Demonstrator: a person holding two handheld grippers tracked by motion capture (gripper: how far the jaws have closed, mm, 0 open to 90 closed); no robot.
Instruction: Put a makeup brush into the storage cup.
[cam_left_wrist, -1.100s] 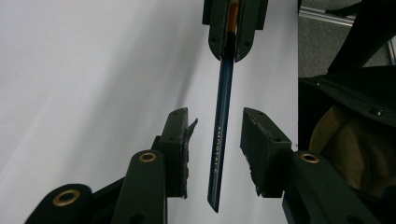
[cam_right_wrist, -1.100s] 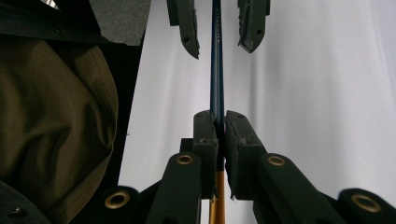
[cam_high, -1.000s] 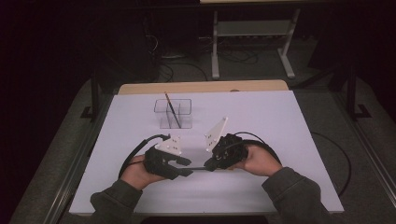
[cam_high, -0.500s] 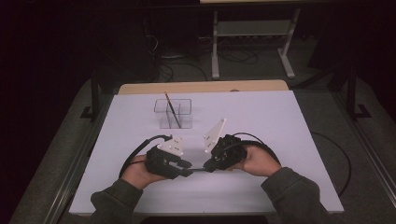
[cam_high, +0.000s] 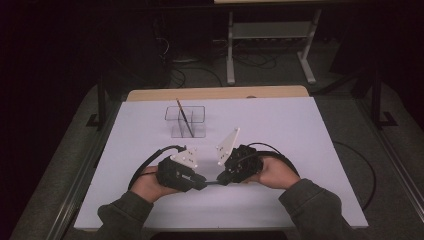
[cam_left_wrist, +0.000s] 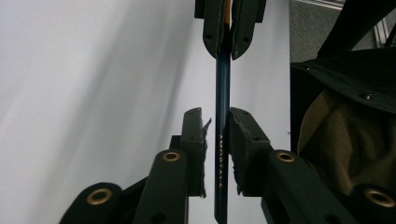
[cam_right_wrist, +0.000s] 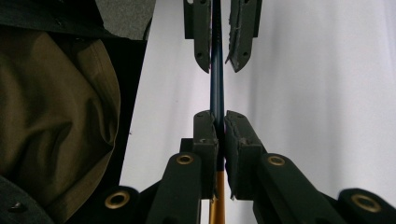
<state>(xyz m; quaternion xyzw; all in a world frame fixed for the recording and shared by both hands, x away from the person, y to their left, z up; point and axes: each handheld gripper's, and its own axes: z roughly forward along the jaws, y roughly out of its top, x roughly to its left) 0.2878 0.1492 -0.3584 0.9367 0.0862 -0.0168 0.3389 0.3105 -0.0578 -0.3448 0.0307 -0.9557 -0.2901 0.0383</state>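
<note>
A dark blue pencil (cam_left_wrist: 222, 93) with an orange end (cam_right_wrist: 215, 205) spans the two grippers low over the white table (cam_high: 300, 140), near its front edge. My right gripper (cam_right_wrist: 218, 115) is shut on the pencil's orange end. It faces my left gripper (cam_left_wrist: 217, 114), whose jaws have just been closing around the blue end. A thin gap still shows beside the left pad (cam_left_wrist: 195, 149). In the high view the left gripper (cam_high: 200, 181) and right gripper (cam_high: 224, 178) meet tip to tip, each held in a hand.
A clear two-compartment box (cam_high: 186, 121) stands on the table beyond the grippers, with another pencil (cam_high: 182, 114) leaning in it. Black cables (cam_high: 150, 160) loop on the table behind each gripper. An olive sleeve (cam_right_wrist: 56, 116) lies close beside the jaws.
</note>
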